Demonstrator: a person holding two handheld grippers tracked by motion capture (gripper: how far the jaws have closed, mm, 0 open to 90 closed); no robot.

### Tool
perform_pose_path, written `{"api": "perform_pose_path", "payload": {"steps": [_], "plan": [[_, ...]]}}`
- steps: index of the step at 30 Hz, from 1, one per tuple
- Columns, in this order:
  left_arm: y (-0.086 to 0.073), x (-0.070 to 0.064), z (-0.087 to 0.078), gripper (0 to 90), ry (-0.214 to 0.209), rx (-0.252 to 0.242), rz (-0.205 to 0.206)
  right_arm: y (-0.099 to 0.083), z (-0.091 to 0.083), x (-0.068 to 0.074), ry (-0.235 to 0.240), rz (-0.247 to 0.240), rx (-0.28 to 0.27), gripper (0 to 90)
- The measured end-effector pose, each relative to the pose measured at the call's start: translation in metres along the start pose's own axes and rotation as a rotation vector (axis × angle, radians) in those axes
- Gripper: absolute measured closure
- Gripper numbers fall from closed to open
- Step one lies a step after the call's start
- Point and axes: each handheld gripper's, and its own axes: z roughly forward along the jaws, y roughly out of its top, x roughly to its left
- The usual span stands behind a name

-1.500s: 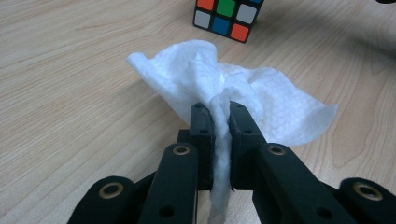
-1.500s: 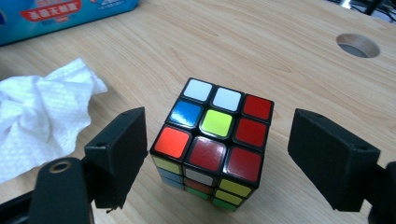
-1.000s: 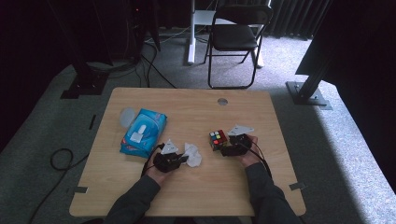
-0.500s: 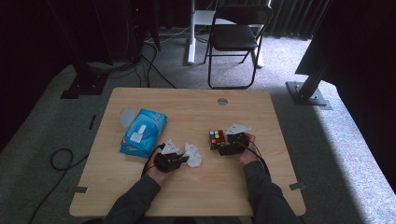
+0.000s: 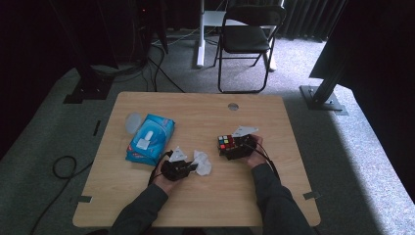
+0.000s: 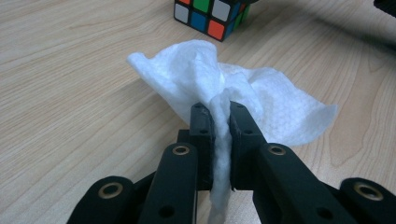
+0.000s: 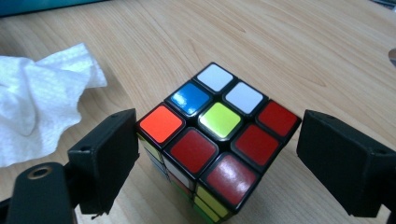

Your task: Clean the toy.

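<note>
A scrambled colour cube (image 5: pixel 224 143) (image 7: pixel 219 140) rests on the wooden table (image 5: pixel 205 205), right of the middle. My right gripper (image 5: pixel 234 147) (image 7: pixel 219 135) has a jaw tip against each of two opposite upright edges, so it is shut on the cube. A crumpled white tissue (image 5: pixel 202 162) (image 6: pixel 261 93) (image 7: pixel 37 107) lies just left of the cube. My left gripper (image 5: pixel 193 167) (image 6: pixel 218 112) is shut on a fold of the tissue, which stands up between its jaws. The cube (image 6: pixel 210 16) sits a short way beyond the tissue.
A blue pack of wipes (image 5: pixel 149 139) lies at the table's left, with a pale round lid (image 5: pixel 133 122) beside it. A small round hole (image 5: pixel 233 106) sits near the far edge. A folding chair (image 5: pixel 249 34) stands beyond the table.
</note>
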Motion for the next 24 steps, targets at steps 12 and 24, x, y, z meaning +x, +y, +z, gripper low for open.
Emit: {"api": "perform_pose_path", "payload": {"steps": [12,24], "plan": [[0.0002,0.0004,-0.0013,82.1,0.003,-0.005,-0.001,0.0011,-0.0057,0.0037,-0.014,-0.004,-0.004,16.0],[0.0002,-0.0002,0.0002,82.0,0.0,-0.002,0.0,0.0003,-0.0073,-0.0035,0.004,0.005,-0.011,14.1]]}}
